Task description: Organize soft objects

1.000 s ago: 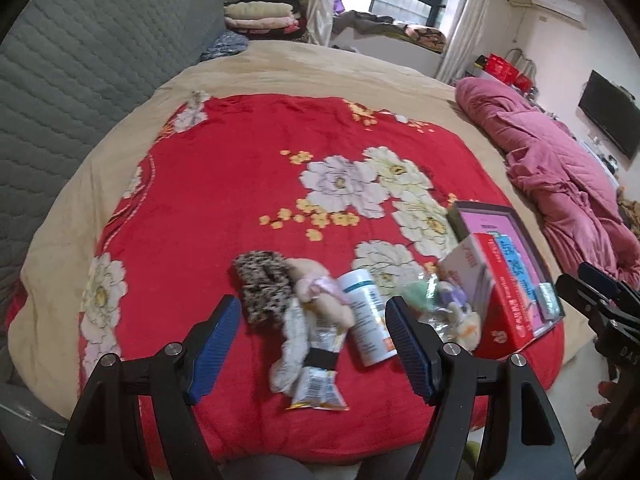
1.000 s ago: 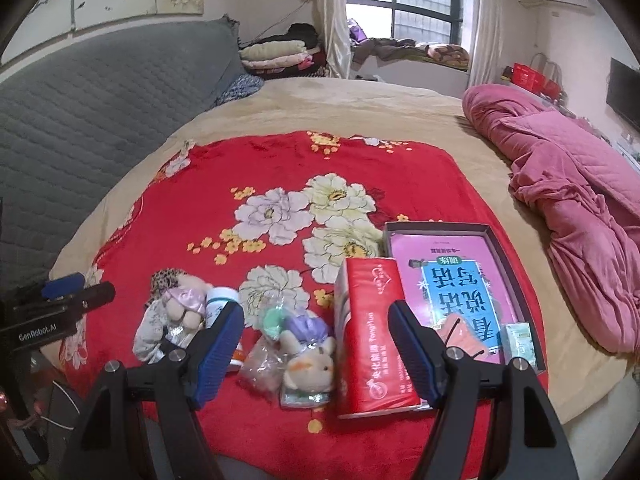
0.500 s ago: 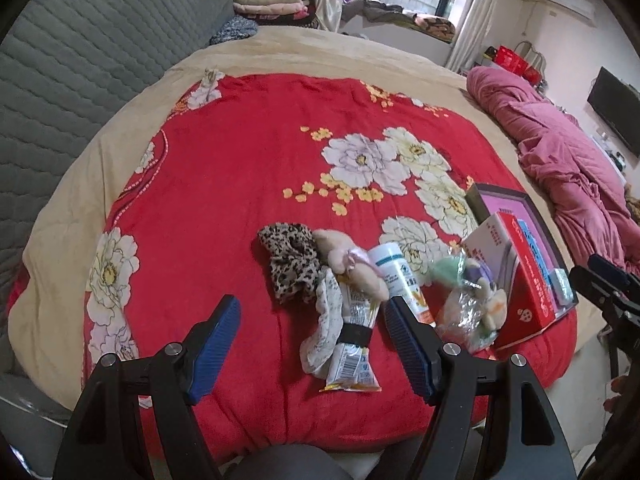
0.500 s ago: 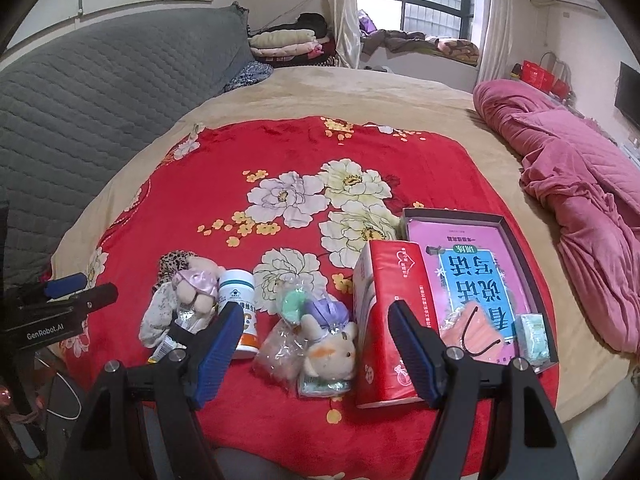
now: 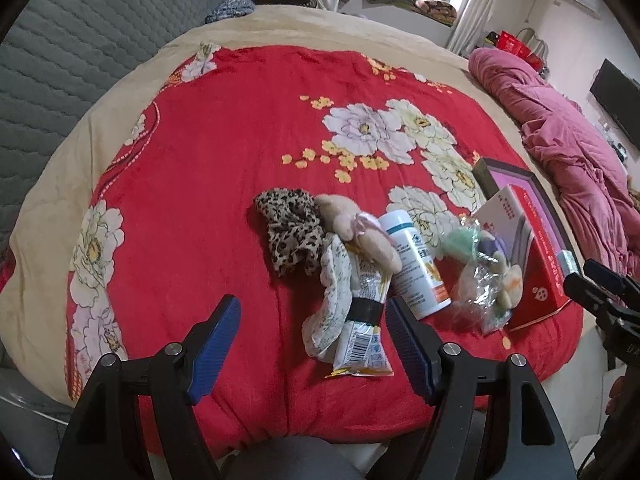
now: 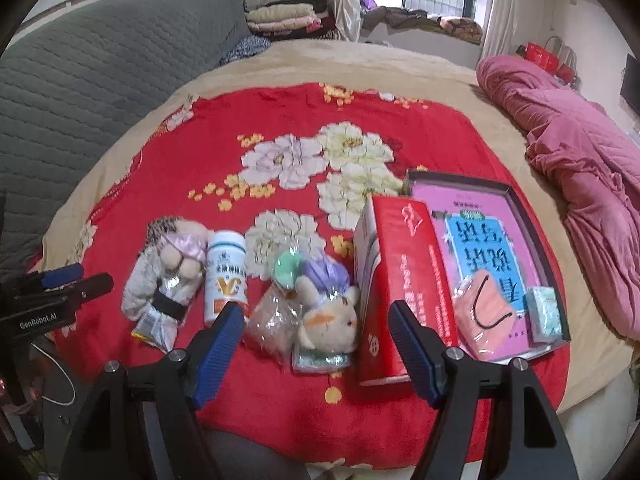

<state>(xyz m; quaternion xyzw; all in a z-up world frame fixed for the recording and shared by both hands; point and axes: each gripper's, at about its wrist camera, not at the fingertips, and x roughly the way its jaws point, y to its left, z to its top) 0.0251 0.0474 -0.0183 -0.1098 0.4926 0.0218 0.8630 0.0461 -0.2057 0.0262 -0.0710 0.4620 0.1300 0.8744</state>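
- Soft stuff sits in a row near the front edge of the red floral blanket (image 5: 224,152): leopard scrunchie (image 5: 290,228), beige plush (image 5: 356,232) lying on a snack packet (image 5: 360,328), bagged bunny plush (image 6: 328,320).
- Left gripper (image 5: 312,340) and right gripper (image 6: 316,344) both gape wide, holding nothing.
- Compared with a second ago, both have dropped closer to the pile.

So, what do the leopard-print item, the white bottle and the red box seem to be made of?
Leopard-print item: soft thin fabric, matte; it lies crumpled in folds. White bottle: probably plastic, smooth and slightly glossy, with a printed label. Red box: likely cardboard, printed, faint sheen, sharp straight edges.
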